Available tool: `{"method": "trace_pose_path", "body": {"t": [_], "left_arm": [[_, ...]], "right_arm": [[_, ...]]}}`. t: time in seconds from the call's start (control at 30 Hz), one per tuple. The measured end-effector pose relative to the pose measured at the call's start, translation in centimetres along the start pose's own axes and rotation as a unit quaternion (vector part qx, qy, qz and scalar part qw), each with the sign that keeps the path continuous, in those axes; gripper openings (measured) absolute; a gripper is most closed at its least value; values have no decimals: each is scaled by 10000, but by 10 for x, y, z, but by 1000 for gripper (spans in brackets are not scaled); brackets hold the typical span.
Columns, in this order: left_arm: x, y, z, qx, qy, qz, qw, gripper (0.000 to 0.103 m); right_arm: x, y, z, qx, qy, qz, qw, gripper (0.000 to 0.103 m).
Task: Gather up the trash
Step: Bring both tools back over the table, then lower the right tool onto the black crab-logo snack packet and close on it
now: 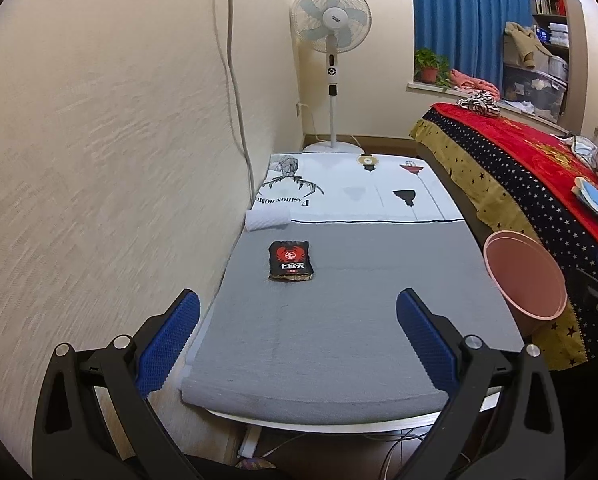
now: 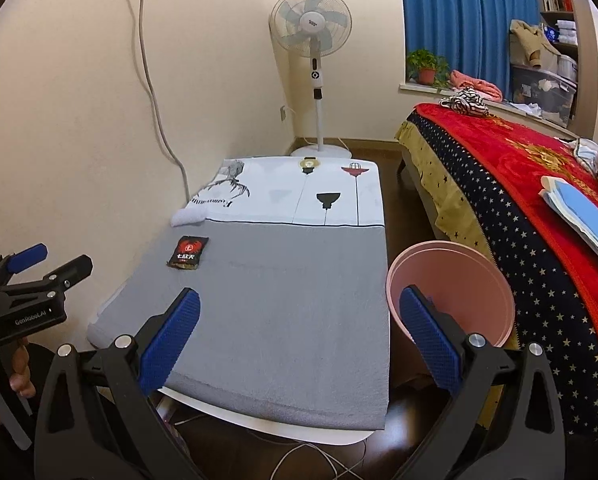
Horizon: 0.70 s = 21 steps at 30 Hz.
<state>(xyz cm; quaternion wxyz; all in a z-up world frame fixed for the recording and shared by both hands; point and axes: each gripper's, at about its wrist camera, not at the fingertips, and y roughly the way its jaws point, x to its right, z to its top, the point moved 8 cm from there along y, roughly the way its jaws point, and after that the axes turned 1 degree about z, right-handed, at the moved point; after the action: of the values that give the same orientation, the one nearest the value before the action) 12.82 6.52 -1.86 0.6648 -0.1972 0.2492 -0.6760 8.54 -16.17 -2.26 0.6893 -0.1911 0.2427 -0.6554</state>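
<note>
A black snack packet [image 1: 291, 261] with a red emblem lies flat on the grey cloth of the low table [image 1: 339, 340], left of centre; the right wrist view shows the packet [image 2: 187, 253] near the table's left edge. A crumpled white tissue [image 1: 267, 217] rests by the wall behind it, the same tissue [image 2: 188, 216] at the cloth seam. A pink bin [image 1: 525, 280] stands off the table's right side, the bin [image 2: 451, 288] open-topped. My left gripper [image 1: 299, 332] hangs open over the near end of the table. My right gripper [image 2: 299, 336] is open too, with nothing between its fingers.
A bed [image 2: 519, 208] with a red and starred blanket runs along the right, close behind the bin. A standing fan [image 1: 331, 40] is in the far corner. A cable [image 1: 235, 80] hangs down the left wall. A hand [image 2: 15, 368] holds the left gripper's handle.
</note>
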Motion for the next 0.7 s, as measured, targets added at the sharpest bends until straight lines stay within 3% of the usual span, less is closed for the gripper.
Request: {"method": "trace_pose_path", "body": {"t": [0.33, 0.5, 0.7], "left_arm": [[-15, 19, 5, -104, -203, 277, 9994, 96], [-32, 31, 38, 45, -386, 724, 9966, 96], [-59, 46, 79, 163, -920, 1332, 9867, 96]], "right_arm": [[-4, 30, -8, -272, -80, -22, 9996, 98], [-12, 68, -5, -481, -37, 18, 9988, 98], [-33, 132, 3, -690, 219, 191, 9972, 98]]}}
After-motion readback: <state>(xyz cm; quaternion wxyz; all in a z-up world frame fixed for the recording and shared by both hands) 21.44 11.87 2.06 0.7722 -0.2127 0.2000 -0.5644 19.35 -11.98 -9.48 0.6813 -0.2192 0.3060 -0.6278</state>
